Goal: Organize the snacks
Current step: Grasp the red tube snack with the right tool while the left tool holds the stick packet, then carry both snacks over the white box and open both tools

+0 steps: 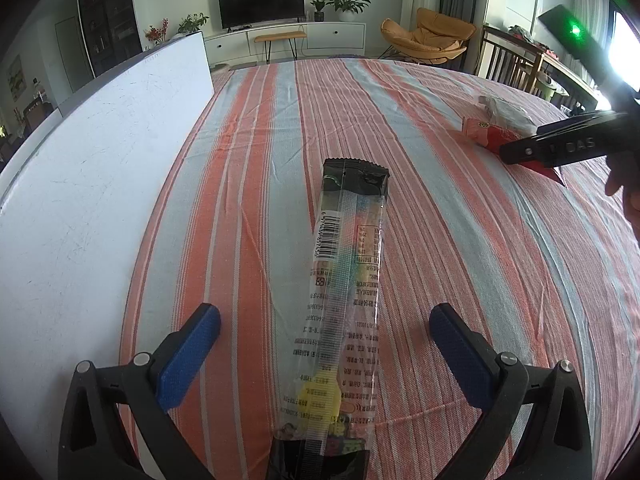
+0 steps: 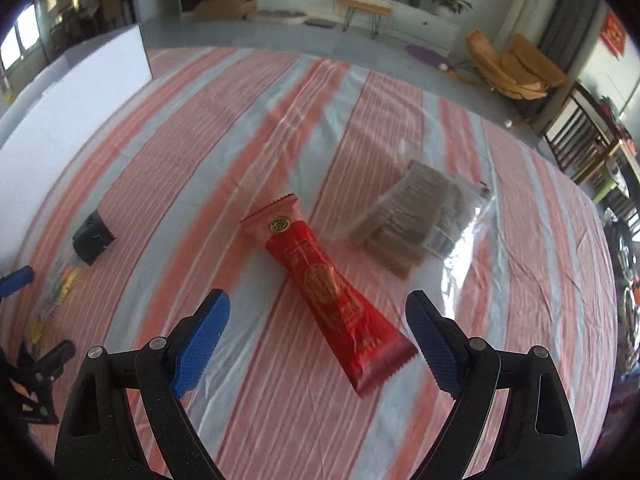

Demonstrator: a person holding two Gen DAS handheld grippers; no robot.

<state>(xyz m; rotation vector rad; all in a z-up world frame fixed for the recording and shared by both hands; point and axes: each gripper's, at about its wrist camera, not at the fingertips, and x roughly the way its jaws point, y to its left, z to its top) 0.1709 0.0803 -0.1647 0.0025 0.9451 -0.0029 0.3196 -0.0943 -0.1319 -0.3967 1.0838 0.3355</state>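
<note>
Between the spread left gripper fingers lies a clear snack packet.

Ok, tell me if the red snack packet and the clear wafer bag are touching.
Apart. The right wrist view shows striped cloth between the red snack packet and the clear wafer bag.

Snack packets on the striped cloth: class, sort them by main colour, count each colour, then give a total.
Red packet: 1
Clear packet with black ends: 1
Clear bag of brown wafers: 1
Total: 3
</note>
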